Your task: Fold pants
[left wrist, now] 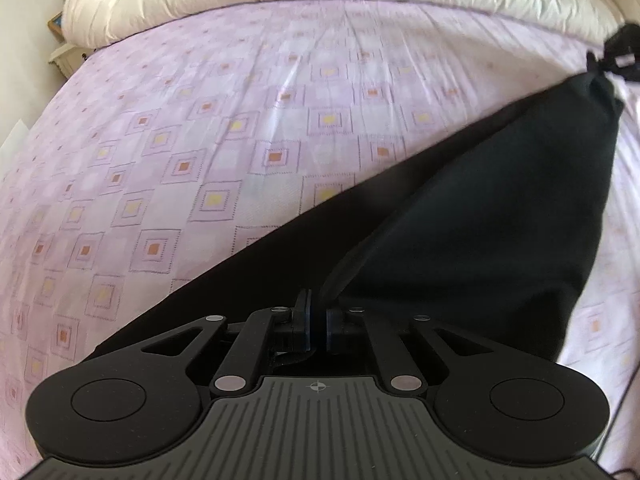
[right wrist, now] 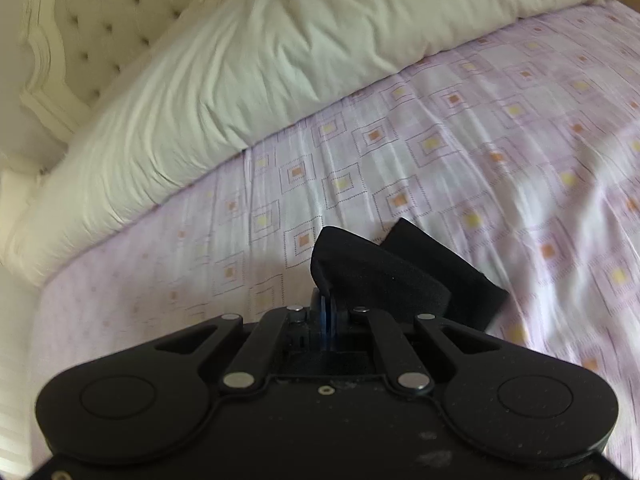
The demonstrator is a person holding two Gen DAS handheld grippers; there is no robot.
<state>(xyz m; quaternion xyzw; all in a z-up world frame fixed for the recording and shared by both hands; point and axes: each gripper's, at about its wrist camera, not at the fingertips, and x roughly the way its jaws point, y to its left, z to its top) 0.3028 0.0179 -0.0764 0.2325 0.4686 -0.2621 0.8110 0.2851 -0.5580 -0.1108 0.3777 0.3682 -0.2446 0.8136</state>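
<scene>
Currently both tongs are clamped on the black pants [left wrist: 500,208], which hang stretched above the bed [left wrist: 200,128]. Left tongs [left wrist: 316,326]: jaws pinched narrow on a fold of the fabric, which fans out from the pinch up and to the right across the left wrist view. At the far top-right corner of that view the fabric bunches to a point at the right tongs [left wrist: 622,54], small and blurred there. Right tongs [right wrist: 327,312]: jaws closed tight on a thick hem-like band of the pants [right wrist: 384,276], the band looping forward and right of the pinch. Under everything is the lilac bedsheet [right wrist: 460,168] with a square pattern, wrinkled. A cream duvet [right wrist: 248,64] lies bunched along the far edge of the bed, against a tufted headboard [right wrist: 92,12].
</scene>
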